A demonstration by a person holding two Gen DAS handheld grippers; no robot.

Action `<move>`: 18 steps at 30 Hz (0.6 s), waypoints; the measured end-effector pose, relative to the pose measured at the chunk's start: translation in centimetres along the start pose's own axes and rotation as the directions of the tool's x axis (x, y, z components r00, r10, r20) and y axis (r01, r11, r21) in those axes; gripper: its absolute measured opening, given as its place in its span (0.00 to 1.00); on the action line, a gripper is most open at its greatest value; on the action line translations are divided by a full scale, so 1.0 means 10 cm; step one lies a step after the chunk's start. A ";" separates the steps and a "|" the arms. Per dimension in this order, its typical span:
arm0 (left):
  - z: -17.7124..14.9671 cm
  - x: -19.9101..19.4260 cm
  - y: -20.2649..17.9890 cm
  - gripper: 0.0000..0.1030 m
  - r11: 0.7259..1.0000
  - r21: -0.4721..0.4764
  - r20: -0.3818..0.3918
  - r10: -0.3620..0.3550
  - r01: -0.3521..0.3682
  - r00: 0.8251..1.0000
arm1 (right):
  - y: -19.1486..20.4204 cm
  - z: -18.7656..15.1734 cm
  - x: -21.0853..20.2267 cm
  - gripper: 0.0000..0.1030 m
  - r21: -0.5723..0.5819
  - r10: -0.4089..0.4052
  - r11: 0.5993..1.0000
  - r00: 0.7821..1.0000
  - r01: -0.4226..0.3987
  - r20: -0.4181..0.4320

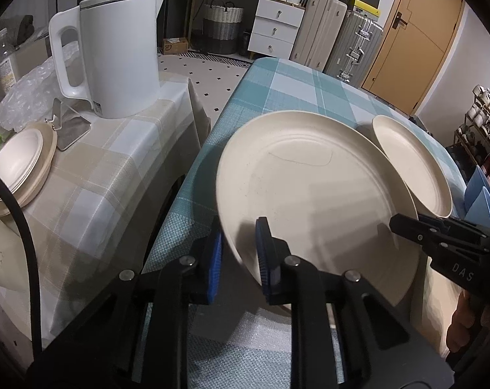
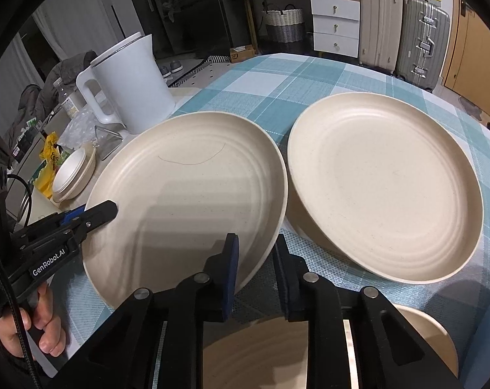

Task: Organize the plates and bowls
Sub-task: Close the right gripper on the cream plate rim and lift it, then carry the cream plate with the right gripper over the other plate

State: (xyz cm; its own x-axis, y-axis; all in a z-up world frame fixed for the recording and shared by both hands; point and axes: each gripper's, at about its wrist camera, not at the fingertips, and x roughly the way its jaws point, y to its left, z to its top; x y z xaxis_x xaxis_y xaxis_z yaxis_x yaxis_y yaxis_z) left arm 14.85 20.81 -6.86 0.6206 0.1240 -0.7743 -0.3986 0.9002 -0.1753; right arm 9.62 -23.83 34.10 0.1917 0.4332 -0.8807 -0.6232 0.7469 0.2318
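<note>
Right now you are gripping one cream plate (image 2: 186, 194) from both sides: your left gripper (image 1: 238, 259) is pinching its near-left rim between the blue pads, and your right gripper (image 2: 256, 269) is clamping the near-right rim, both sets of jaws drawn in narrow on the edge. The plate is sitting at the centre of both views, tilted, with its near edge raised off the teal checked tablecloth (image 2: 277, 81).

Judging by the layout, you are only partway through. A small stack of bowls on a plate (image 1: 21, 162) is already waiting at the left edge of the left wrist view on the beige cloth, while a second plate (image 2: 384, 188) is lying just beside the held one, right of centre in the right wrist view, seemingly atop another. One more piece (image 2: 423, 330) is showing at the bottom right.

The white kettle (image 1: 115, 55) and a small metal stand (image 1: 69, 123) are standing in the upper left, close to the stack, so they are narrowing your path there.
</note>
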 end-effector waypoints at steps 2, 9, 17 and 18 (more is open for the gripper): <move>-0.01 -0.02 -0.02 0.16 1.000 0.006 0.009 0.003 -0.003 1.000 | 0.00 -0.01 -0.02 0.21 -0.003 -0.003 1.000 1.000 0.003 0.004; -0.01 -0.15 -0.08 0.16 1.000 0.018 0.028 -0.002 0.001 1.000 | -0.01 -0.03 -0.12 0.21 0.008 -0.003 1.000 1.000 0.003 0.017; 0.01 -0.37 -0.16 0.16 0.999 0.045 0.056 -0.016 0.013 0.998 | -0.01 -0.08 -0.34 0.21 0.019 -0.016 1.000 0.999 0.015 0.049; 0.01 -0.40 -0.17 0.16 0.999 0.047 0.060 -0.019 0.016 0.998 | -0.01 -0.09 -0.38 0.21 0.021 -0.018 1.000 0.998 0.017 0.053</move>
State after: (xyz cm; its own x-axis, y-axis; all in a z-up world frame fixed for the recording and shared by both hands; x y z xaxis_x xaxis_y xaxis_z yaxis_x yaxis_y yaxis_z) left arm 13.11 18.79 -3.37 0.6673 0.1317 -0.7331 -0.3560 0.9209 -0.1587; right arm 8.23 -25.99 37.02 0.2425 0.4461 -0.8615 -0.6042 0.7642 0.2256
